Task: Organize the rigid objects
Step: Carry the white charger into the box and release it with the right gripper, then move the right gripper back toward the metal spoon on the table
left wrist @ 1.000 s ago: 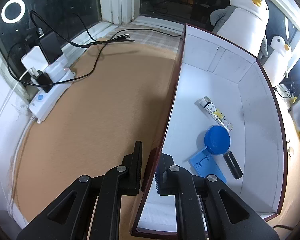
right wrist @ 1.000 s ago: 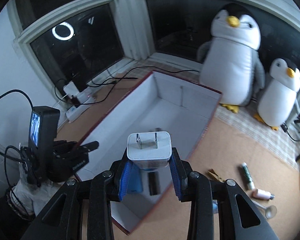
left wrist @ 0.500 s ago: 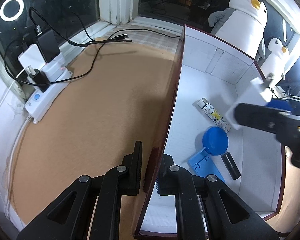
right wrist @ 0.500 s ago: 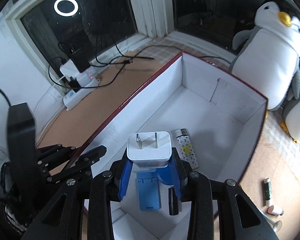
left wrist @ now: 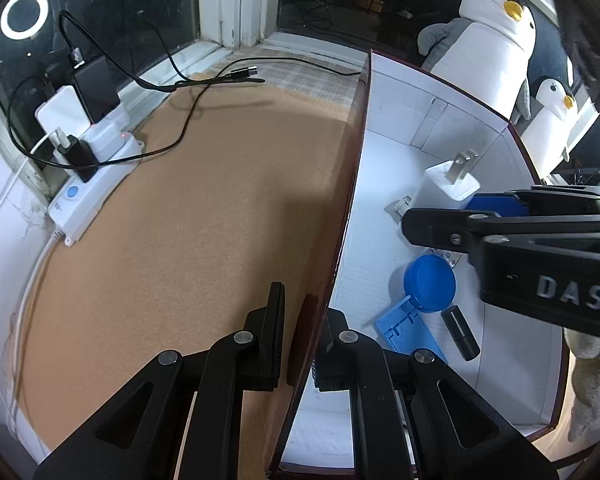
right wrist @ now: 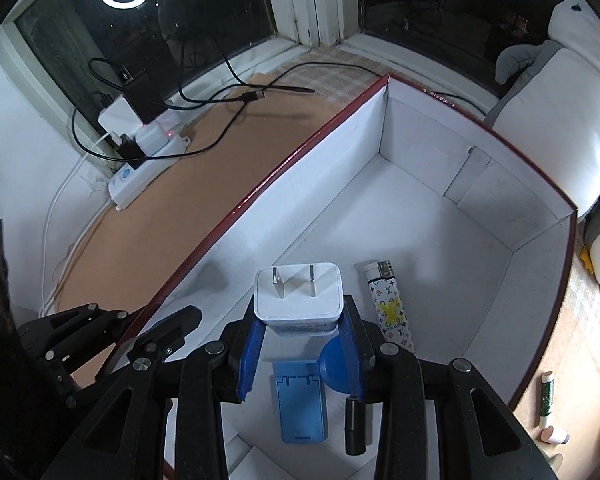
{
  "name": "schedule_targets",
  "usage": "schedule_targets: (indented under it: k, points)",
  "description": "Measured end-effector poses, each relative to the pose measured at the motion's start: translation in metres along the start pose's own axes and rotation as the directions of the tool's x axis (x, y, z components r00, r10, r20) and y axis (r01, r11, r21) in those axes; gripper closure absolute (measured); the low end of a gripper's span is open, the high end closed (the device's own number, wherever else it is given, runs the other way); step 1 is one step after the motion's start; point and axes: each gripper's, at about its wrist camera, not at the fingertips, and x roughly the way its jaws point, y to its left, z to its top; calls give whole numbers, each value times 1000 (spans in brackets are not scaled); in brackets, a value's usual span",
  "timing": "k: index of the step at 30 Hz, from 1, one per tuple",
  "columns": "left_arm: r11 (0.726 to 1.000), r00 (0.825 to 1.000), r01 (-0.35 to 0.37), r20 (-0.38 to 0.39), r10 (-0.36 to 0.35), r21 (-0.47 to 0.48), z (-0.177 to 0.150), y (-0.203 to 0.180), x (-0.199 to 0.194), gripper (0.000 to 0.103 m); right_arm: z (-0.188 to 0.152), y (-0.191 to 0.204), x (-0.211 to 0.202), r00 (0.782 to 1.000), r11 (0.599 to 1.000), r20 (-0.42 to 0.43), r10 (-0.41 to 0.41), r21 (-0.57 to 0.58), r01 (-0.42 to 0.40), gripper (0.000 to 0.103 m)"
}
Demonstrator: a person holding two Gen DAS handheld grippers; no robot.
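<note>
My right gripper (right wrist: 300,344) is shut on a white plug adapter (right wrist: 299,297) with its two prongs up, held over the inside of the white, red-rimmed box (right wrist: 420,208). On the box floor lie a blue stand (right wrist: 301,404), a blue round lid (right wrist: 334,368), a black cylinder (right wrist: 355,426) and a patterned lighter (right wrist: 388,304). My left gripper (left wrist: 300,340) is shut on the box's near wall (left wrist: 340,240), one finger outside, one inside. The left wrist view shows the adapter (left wrist: 448,184) in the right gripper (left wrist: 460,216) above the lid (left wrist: 430,284).
A power strip (left wrist: 84,176) with chargers and black cables (left wrist: 180,92) lies on the brown mat (left wrist: 180,240) by the window. Two penguin plush toys (left wrist: 488,48) stand behind the box. Small tubes (right wrist: 546,400) lie right of the box.
My right gripper has come forward and down with the adapter, from outside the box to low over its floor. The left gripper has kept its hold on the wall.
</note>
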Motion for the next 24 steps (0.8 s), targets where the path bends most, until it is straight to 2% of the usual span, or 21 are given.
schedule_targets:
  k: [10,11,13,24]
  points:
    - [1000,1000,-2,0,2,0,0,0,0,93,7,-1,21,999,1000,-49,-24,-8,24,69]
    - [1000,1000,-2,0,2,0,0,0,0,93,7,0,21,999,1000,-47,-16,-10,16,66]
    - [1000,1000,-4,-1,4,1,0,0,0,93,8,1,19,999,1000,-41,-18,-18,17,53]
    - [1000,1000,-20,-4,20,7,-2,0,-2,93,5,-5,0,999,999,-2,-46,-15,46,53]
